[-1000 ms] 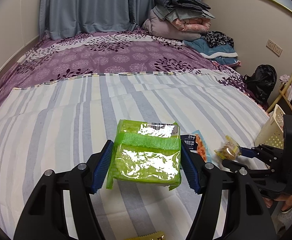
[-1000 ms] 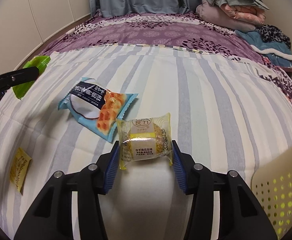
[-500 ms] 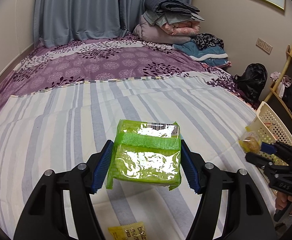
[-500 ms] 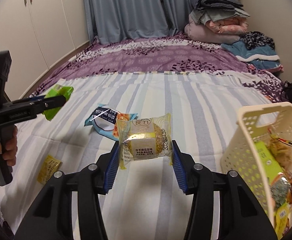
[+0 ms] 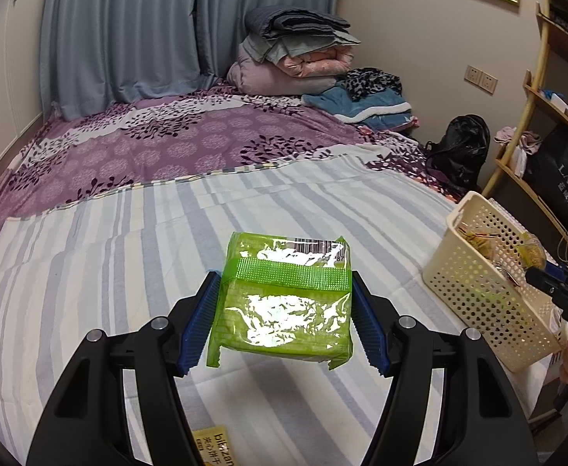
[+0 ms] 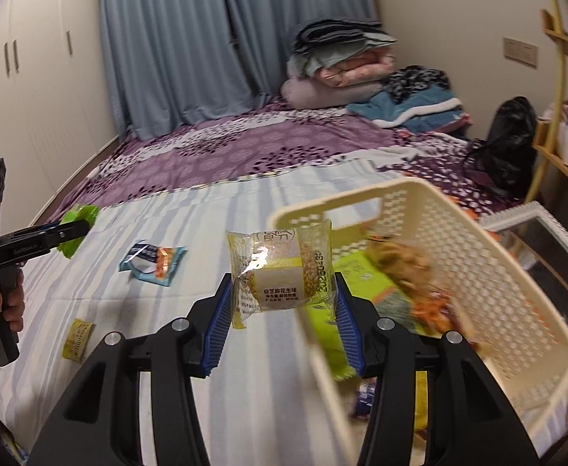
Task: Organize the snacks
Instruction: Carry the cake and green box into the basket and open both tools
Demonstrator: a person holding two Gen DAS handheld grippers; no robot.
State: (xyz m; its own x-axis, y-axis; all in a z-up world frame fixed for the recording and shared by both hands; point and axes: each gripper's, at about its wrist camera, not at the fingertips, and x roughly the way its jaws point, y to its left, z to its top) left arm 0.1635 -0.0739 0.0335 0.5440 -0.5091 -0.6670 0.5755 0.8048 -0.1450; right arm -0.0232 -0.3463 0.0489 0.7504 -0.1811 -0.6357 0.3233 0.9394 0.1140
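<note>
My left gripper (image 5: 286, 312) is shut on a shiny green snack pack (image 5: 286, 303), held above the striped bedsheet. My right gripper (image 6: 282, 312) is shut on a small yellow peanut snack packet (image 6: 282, 272), held over the near rim of the cream perforated basket (image 6: 478, 272). That basket holds several snacks. In the left wrist view the basket (image 5: 490, 295) stands at the bed's right edge, with the right gripper (image 5: 536, 268) above it. The right wrist view shows the left gripper (image 6: 76, 229) at far left with the green pack (image 6: 78, 221).
A blue and orange snack packet (image 6: 154, 262) and a small yellow sachet (image 6: 78, 338) lie on the striped sheet (image 5: 109, 272). Folded bedding (image 5: 295, 54) is piled at the head of the bed. A wooden shelf (image 5: 548, 116) and a black bag (image 5: 462, 147) stand to the right.
Both grippers have risen and swung right toward the basket with their packs. The right gripper has come over the basket's rim, which now fills its view.
</note>
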